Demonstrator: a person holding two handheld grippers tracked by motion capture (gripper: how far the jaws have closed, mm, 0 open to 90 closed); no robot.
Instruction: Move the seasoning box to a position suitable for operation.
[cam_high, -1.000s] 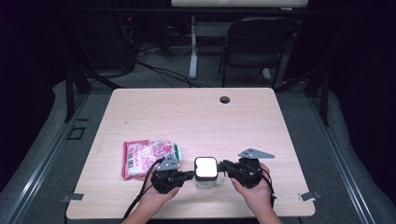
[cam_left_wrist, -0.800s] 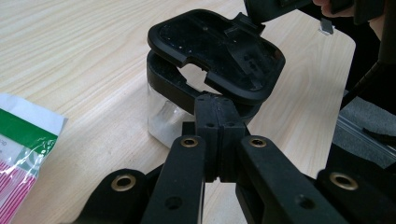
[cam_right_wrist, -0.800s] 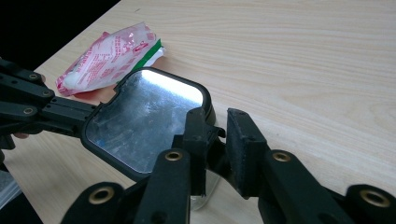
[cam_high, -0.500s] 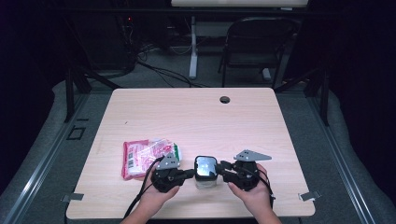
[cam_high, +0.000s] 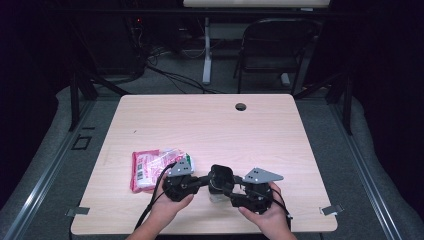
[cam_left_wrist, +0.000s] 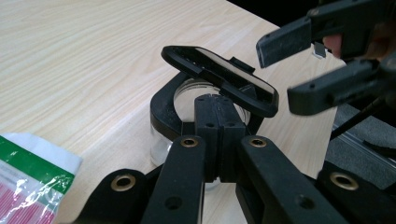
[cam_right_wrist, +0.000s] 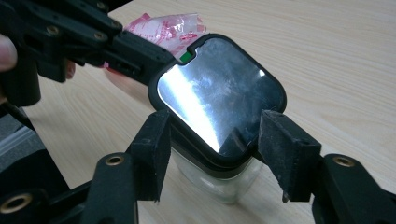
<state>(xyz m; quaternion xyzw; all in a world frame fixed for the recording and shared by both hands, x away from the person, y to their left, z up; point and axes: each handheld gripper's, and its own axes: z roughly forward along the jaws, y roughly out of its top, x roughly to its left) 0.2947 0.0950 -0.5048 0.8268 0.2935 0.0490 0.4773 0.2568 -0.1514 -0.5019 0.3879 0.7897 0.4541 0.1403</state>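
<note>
Packet (cam_high: 155, 167) left of jar (cam_high: 218, 192)

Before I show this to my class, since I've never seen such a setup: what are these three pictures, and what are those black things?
There is no robot here. A person's hands each hold a black two-jaw gripper with its own camera. The high view looks down on the light wooden table; the other two pictures look along each gripper's jaws. On the table are a red-and-white plastic packet and a small clear jar with a black-framed shiny hinged lid, which is tilted open. The left gripper is shut on the black collar round the jar's neck, steadying it. The right gripper has just been opening its jaws; the lid stands between them, apparently not pinched.
</note>
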